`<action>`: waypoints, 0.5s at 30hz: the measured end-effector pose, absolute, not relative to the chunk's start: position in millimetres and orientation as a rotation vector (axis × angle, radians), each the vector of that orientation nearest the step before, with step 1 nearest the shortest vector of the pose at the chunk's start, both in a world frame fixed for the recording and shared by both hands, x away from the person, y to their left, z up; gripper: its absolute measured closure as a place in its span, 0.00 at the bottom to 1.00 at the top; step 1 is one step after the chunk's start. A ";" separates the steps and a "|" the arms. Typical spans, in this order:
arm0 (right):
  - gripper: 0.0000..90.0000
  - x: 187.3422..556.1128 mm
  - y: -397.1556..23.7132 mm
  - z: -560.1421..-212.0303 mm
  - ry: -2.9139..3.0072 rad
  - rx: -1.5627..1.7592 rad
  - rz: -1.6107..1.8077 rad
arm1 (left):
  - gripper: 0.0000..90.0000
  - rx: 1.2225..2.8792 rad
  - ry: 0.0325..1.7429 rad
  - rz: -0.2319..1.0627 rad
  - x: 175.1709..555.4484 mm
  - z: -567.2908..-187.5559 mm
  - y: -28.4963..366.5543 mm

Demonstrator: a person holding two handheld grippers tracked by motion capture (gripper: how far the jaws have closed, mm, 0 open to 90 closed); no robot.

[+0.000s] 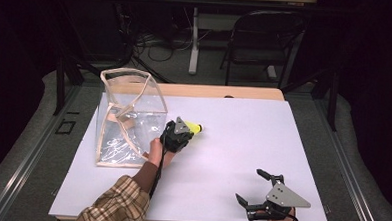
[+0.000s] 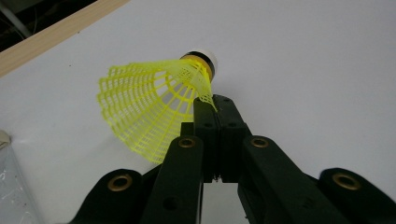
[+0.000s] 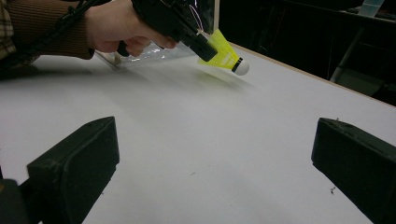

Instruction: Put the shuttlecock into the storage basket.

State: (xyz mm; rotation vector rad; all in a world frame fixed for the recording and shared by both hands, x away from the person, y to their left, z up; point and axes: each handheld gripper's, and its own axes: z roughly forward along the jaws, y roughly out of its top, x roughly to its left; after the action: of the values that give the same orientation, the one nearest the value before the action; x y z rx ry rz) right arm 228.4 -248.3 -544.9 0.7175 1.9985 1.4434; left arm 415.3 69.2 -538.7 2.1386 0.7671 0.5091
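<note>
A yellow shuttlecock (image 1: 195, 127) with a white cork tip hangs just above the white table (image 1: 243, 137), right of a clear plastic bag (image 1: 128, 118). My left gripper (image 1: 181, 132) is shut on the rim of its mesh skirt (image 2: 154, 105); the jaws press together on the skirt's edge (image 2: 215, 109). In the right gripper view the shuttlecock (image 3: 226, 57) tilts cork-down off the table, with the left gripper (image 3: 205, 46) holding it. My right gripper (image 1: 253, 185) sits near the table's front right edge, open, jaws far apart with nothing between them (image 3: 215, 158).
The clear bag with beige trim stands upright and open at the table's left. A wooden strip (image 1: 220, 91) runs along the far edge. Beyond the table are a dark chair (image 1: 262, 38) and cables on the floor.
</note>
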 end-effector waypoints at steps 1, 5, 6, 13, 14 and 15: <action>0.00 228.4 -248.3 -544.9 1.999 0.717 1.443 | 0.99 2.139 0.767 0.509 415.3 -538.7 69.2; 0.00 228.4 -248.2 -544.9 1.999 0.717 1.443 | 0.99 2.135 0.763 0.509 414.0 -535.5 70.8; 0.00 228.4 -248.1 -545.0 1.999 0.717 1.443 | 0.99 2.134 0.759 0.507 413.5 -533.9 72.2; 0.01 227.9 -248.6 -544.6 1.996 0.718 1.442 | 0.99 2.137 0.752 0.513 412.0 -527.6 76.5; 0.01 227.8 -248.5 -544.6 1.994 0.717 1.442 | 0.99 2.133 0.754 0.513 411.9 -526.6 76.5; 0.01 227.8 -248.5 -544.6 1.994 0.717 1.442 | 0.99 2.133 0.754 0.513 411.9 -526.6 76.5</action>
State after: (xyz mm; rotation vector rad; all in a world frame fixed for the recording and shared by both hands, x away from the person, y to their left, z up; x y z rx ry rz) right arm 227.8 -248.5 -544.6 0.7169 1.9944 1.4420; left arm 411.9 76.5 -526.6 2.1332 0.7540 0.5128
